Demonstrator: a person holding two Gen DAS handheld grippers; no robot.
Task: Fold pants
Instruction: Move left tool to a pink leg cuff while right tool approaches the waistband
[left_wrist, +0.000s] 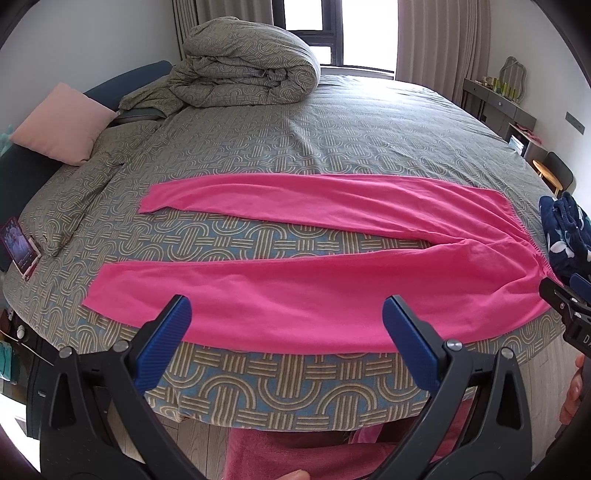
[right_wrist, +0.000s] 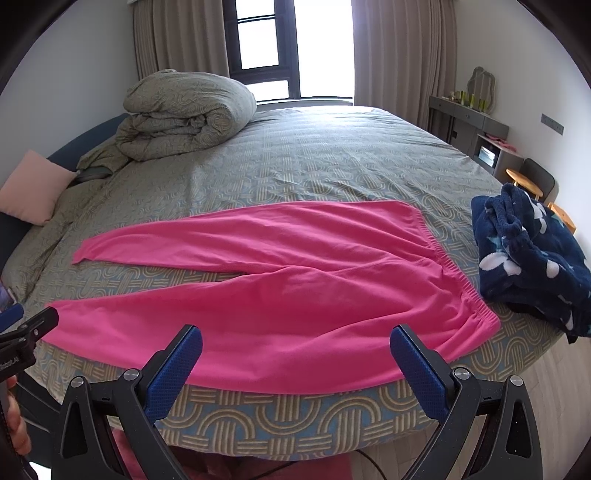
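**Both grippers wide apart, pink pants flat on the bed**

My left gripper has its two blue ribbed pads spread wide and holds nothing. My right gripper is the same, with bumpy blue pads far apart. Both hang just over the near edge of the bed.

I see one pair of pink pants. The cloth looks soft and smooth. It lies flat with two legs split in a V, and the crinkly waistband is on the right.

Beside the waistband sits one fluffy navy blanket with white spots. One rolled-up quilt and one pink pillow sit far back.
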